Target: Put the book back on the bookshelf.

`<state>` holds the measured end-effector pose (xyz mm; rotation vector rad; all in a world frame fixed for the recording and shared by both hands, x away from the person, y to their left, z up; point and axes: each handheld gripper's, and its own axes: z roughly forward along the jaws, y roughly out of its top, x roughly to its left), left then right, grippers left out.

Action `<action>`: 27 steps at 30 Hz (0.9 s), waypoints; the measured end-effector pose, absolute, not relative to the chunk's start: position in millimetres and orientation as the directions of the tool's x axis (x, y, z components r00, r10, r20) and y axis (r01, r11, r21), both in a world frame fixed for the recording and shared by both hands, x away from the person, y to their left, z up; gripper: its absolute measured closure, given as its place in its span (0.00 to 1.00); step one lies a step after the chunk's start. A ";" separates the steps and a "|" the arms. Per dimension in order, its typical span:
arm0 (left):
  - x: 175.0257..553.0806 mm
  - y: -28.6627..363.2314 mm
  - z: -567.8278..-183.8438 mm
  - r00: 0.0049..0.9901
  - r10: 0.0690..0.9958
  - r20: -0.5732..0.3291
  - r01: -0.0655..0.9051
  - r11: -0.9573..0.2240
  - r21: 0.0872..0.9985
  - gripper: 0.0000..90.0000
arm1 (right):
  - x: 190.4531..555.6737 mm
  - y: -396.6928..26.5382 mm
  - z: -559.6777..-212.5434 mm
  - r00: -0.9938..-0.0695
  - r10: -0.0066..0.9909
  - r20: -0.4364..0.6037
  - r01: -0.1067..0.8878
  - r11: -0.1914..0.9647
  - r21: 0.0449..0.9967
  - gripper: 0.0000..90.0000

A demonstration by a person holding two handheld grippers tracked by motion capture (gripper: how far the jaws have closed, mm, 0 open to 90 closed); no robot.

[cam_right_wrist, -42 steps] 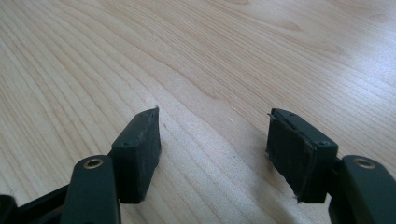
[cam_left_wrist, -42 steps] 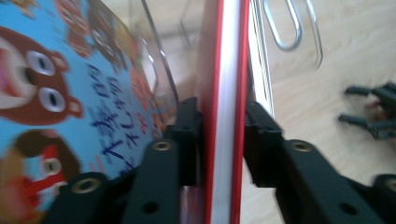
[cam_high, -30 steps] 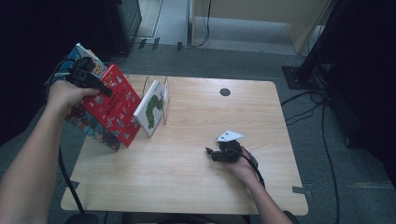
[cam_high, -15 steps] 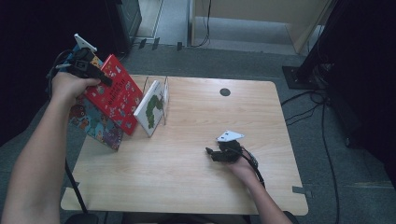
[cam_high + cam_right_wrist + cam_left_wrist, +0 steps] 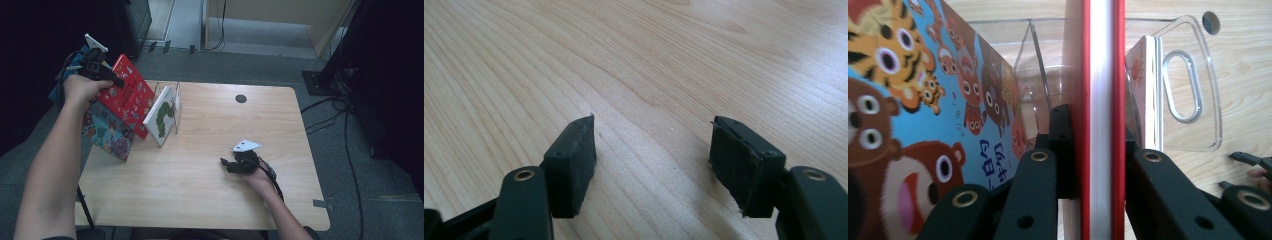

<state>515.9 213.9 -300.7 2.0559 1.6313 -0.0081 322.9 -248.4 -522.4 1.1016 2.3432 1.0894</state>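
My left gripper (image 5: 116,81) is at the table's far left, shut on the top edge of a red picture book (image 5: 129,96) that stands tilted. In the left gripper view the red book (image 5: 1102,75) runs edge-on between the pads of that gripper (image 5: 1098,145). A blue book with cartoon animals (image 5: 107,134) leans just behind it, nearer the table edge. A white book with a green caterpillar (image 5: 161,116) stands in a clear acrylic rack (image 5: 176,105). My right gripper (image 5: 227,164) rests on the wooden table (image 5: 200,200), open, with nothing between its jaws (image 5: 651,160).
The rack's clear divider with an oval cut-out (image 5: 1193,85) stands just right of the white book (image 5: 1143,85). A round black grommet (image 5: 241,98) sits in the table's far edge. Cables (image 5: 330,115) lie on the floor at the right.
The left hand has shifted toward the far side of the table with the red book, and its gripper has tipped up. The right hand has not moved.
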 end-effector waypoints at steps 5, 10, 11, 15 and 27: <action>512.3 212.5 -297.2 0.285 0.914 -0.288 0.899 -0.150 0.412 0.84 | 322.8 -248.4 -522.4 -0.646 0.763 0.024 0.510 0.408 0.757 0.39; 510.0 217.8 -294.2 0.282 0.920 -0.273 0.907 -0.163 0.388 0.74 | 322.9 -248.4 -522.4 -0.646 0.763 0.024 0.510 0.408 0.757 0.39; 509.3 219.6 -293.6 0.281 0.920 -0.272 0.908 -0.163 0.386 0.72 | 322.9 -248.4 -522.4 -0.646 0.763 0.024 0.510 0.408 0.757 0.39; 504.0 225.5 -287.1 0.285 0.917 -0.280 0.896 -0.151 0.417 0.68 | 322.9 -248.4 -522.4 -0.646 0.763 0.024 0.510 0.408 0.757 0.39; 481.5 231.9 -260.1 0.318 0.912 -0.259 0.857 -0.160 0.490 0.59 | 322.9 -248.4 -522.4 -0.646 0.763 0.024 0.509 0.408 0.757 0.39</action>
